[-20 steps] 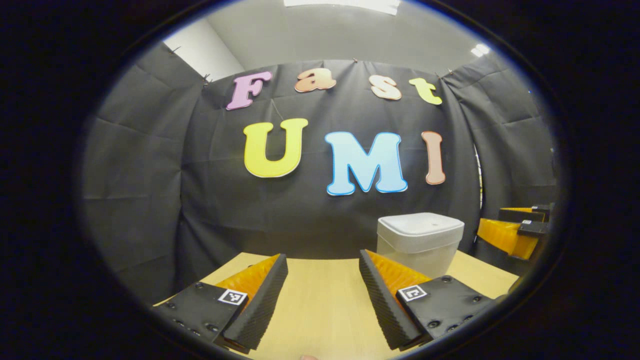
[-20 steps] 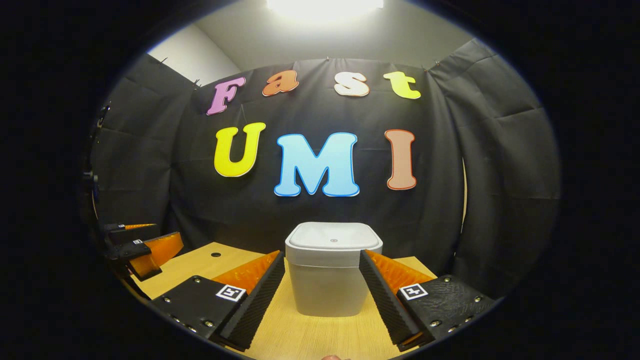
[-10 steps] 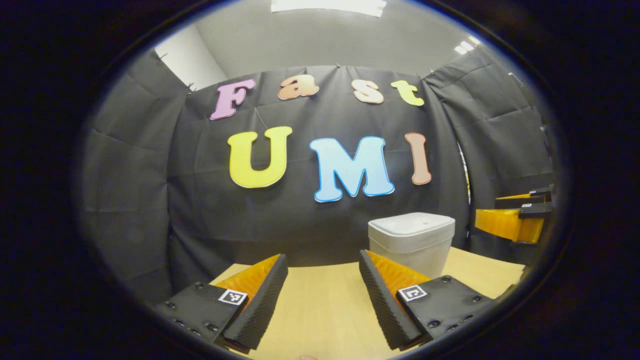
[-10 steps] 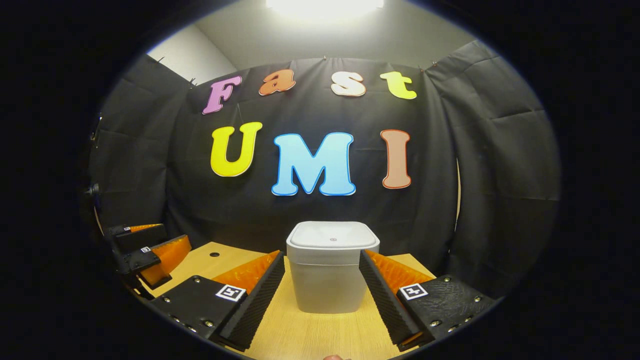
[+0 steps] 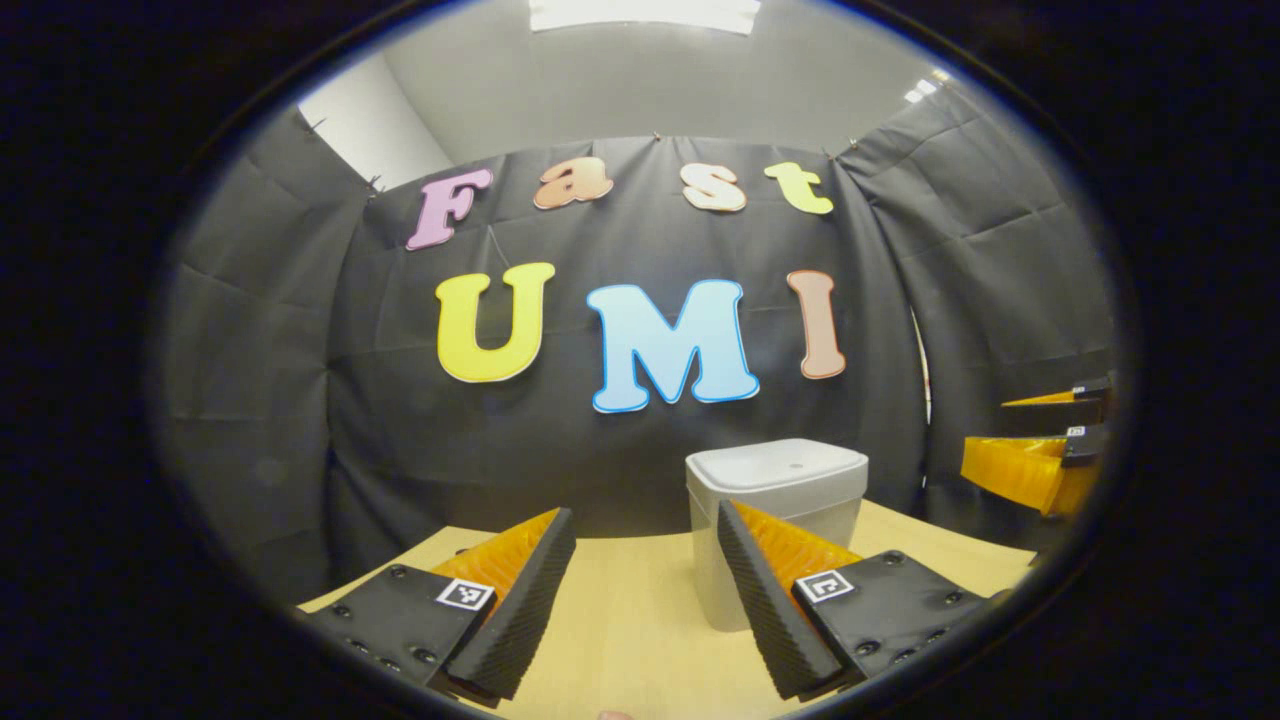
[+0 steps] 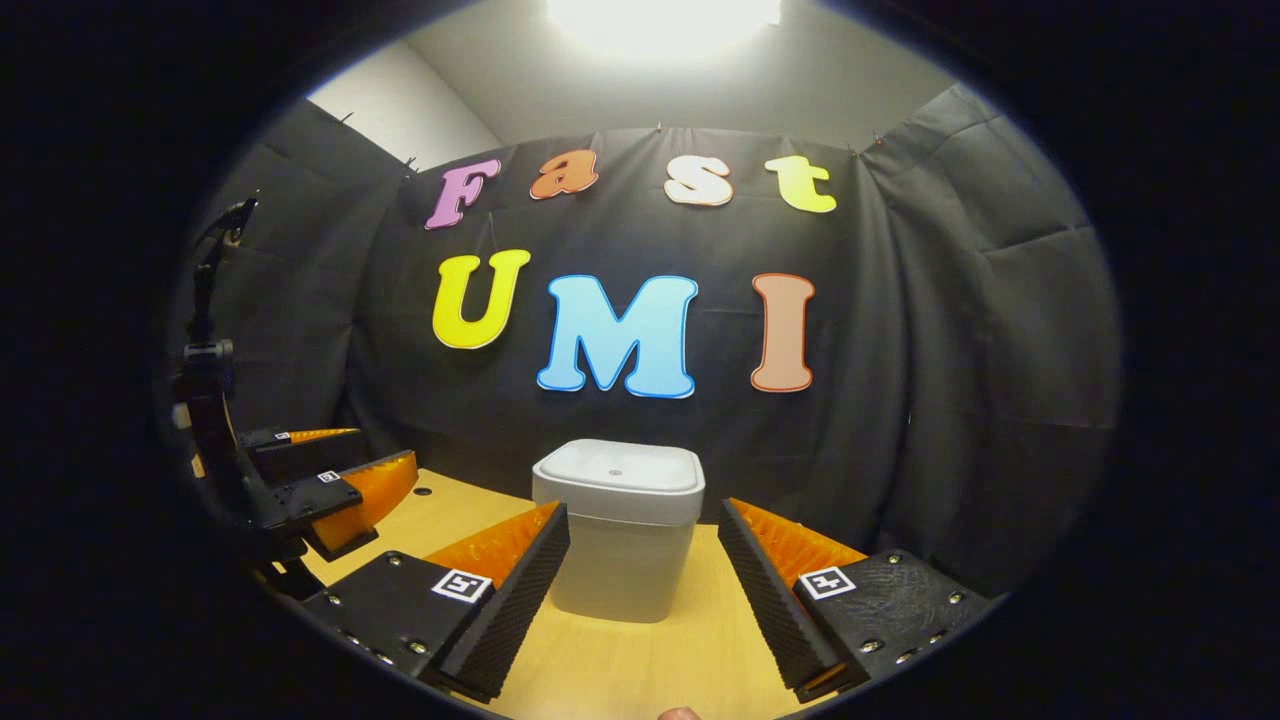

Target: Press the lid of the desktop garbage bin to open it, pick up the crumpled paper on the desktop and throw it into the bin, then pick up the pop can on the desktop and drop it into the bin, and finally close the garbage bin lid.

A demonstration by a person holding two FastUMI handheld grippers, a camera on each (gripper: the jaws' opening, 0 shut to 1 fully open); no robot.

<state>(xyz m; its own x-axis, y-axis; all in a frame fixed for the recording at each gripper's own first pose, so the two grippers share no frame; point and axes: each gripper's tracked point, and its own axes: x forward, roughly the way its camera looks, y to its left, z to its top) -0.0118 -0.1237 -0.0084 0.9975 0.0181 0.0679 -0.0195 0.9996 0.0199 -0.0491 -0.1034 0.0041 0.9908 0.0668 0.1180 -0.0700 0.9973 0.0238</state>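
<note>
Both tongs, the left tongs (image 5: 646,585) and the right tongs (image 6: 644,585), are spread and empty, held level above the table (image 6: 640,660), probably lining up on the bin (image 6: 618,530) ahead, whose lid (image 6: 620,468) is down and needs pressing first.

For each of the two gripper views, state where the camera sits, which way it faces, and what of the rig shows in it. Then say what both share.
Left gripper view: rides on the left gripper, faces the back wall across the table; its open fingers frame the bin; the right gripper is at the right edge.
Right gripper view: rides on the right gripper, faces the bin ahead; the left gripper is at left.
Shared: the closed bin, table, each other's gripper.
</note>
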